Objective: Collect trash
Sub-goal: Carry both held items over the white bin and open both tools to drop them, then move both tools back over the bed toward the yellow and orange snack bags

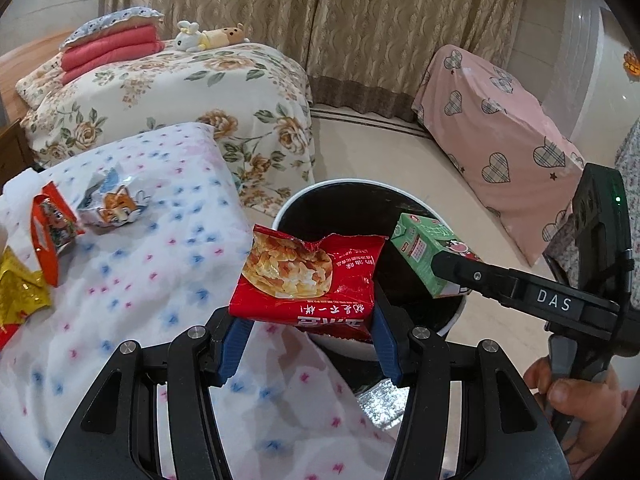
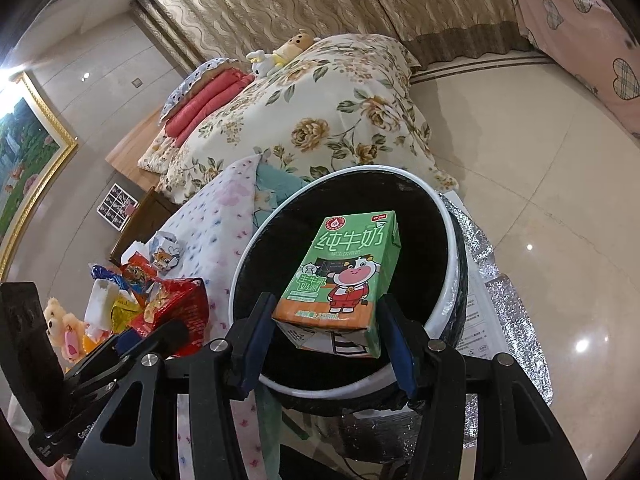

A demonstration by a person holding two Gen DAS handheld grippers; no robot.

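My left gripper (image 1: pixel 306 340) is shut on a red snack wrapper (image 1: pixel 308 280) and holds it at the near rim of the round white bin with a black liner (image 1: pixel 288 204). My right gripper (image 2: pixel 326 344) is shut on a green milk carton (image 2: pixel 344 276) and holds it over the bin's (image 2: pixel 448 216) opening. The carton (image 1: pixel 424 252) and the right gripper (image 1: pixel 436 264) also show at the right of the left wrist view. The red wrapper (image 2: pixel 176 308) shows at lower left in the right wrist view.
More wrappers lie on the dotted white cloth (image 1: pixel 160 264): an orange one (image 1: pixel 52 228), a silver fox-print one (image 1: pixel 116 204), a gold one (image 1: pixel 20 292). A floral bed (image 1: pixel 192 96) stands behind, pink-covered furniture (image 1: pixel 496 128) at right, silver foil (image 2: pixel 504 288) beside the bin.
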